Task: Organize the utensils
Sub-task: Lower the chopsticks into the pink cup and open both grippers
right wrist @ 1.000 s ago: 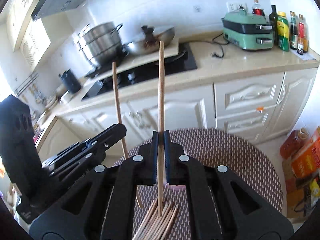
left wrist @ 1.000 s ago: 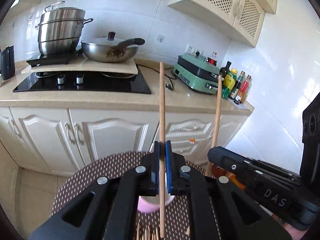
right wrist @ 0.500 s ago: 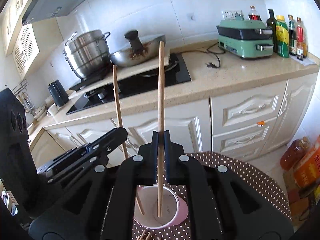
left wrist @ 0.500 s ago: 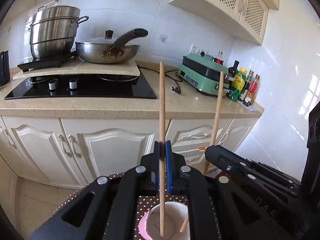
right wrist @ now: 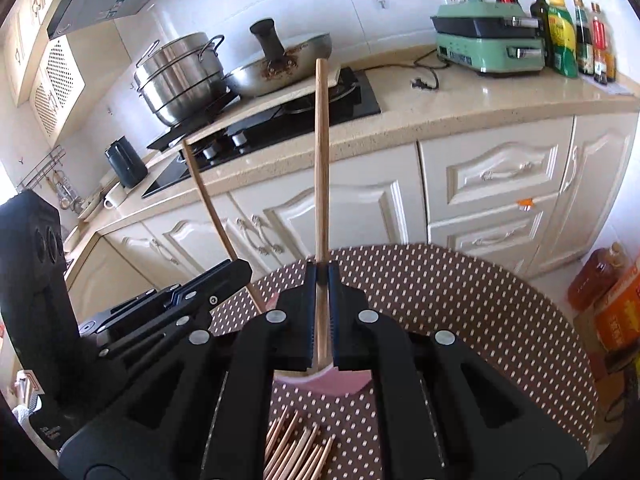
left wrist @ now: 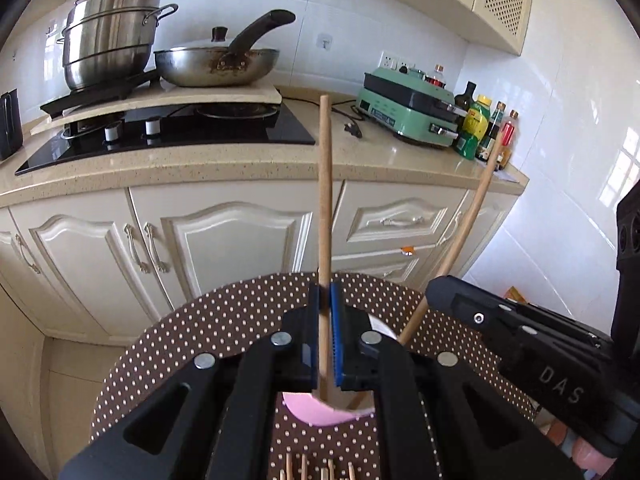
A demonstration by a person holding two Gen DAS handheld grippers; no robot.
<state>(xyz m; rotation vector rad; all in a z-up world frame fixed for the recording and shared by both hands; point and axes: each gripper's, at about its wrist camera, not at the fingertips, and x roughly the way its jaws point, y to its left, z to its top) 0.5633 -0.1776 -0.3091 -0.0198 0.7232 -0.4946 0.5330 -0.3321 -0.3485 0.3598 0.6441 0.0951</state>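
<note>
My left gripper point(left wrist: 326, 308) is shut on an upright wooden chopstick point(left wrist: 325, 200). Its lower end dips into a pink cup point(left wrist: 320, 410), which is mostly hidden under the jaws. The right gripper point(left wrist: 434, 288) comes in from the right with a second chopstick point(left wrist: 468, 232) slanting into the same cup. In the right wrist view, the right gripper point(right wrist: 322, 280) is shut on its chopstick point(right wrist: 321, 160) over the pink cup point(right wrist: 328, 384). The left gripper point(right wrist: 240, 270) holds its chopstick point(right wrist: 212, 208) at the left. Several loose chopsticks point(right wrist: 296, 452) lie in front of the cup.
The cup stands on a round table with a brown dotted cloth point(right wrist: 460, 300). Behind it runs a kitchen counter point(left wrist: 200, 160) with a hob, steel pots point(left wrist: 108, 40), a wok and a green appliance point(left wrist: 412, 108). An oil bottle point(right wrist: 600, 276) and boxes stand on the floor at the right.
Both grippers have come down with their chopsticks. The lower ends have gone into the pink cup, which now sits mostly hidden beneath the jaws.
</note>
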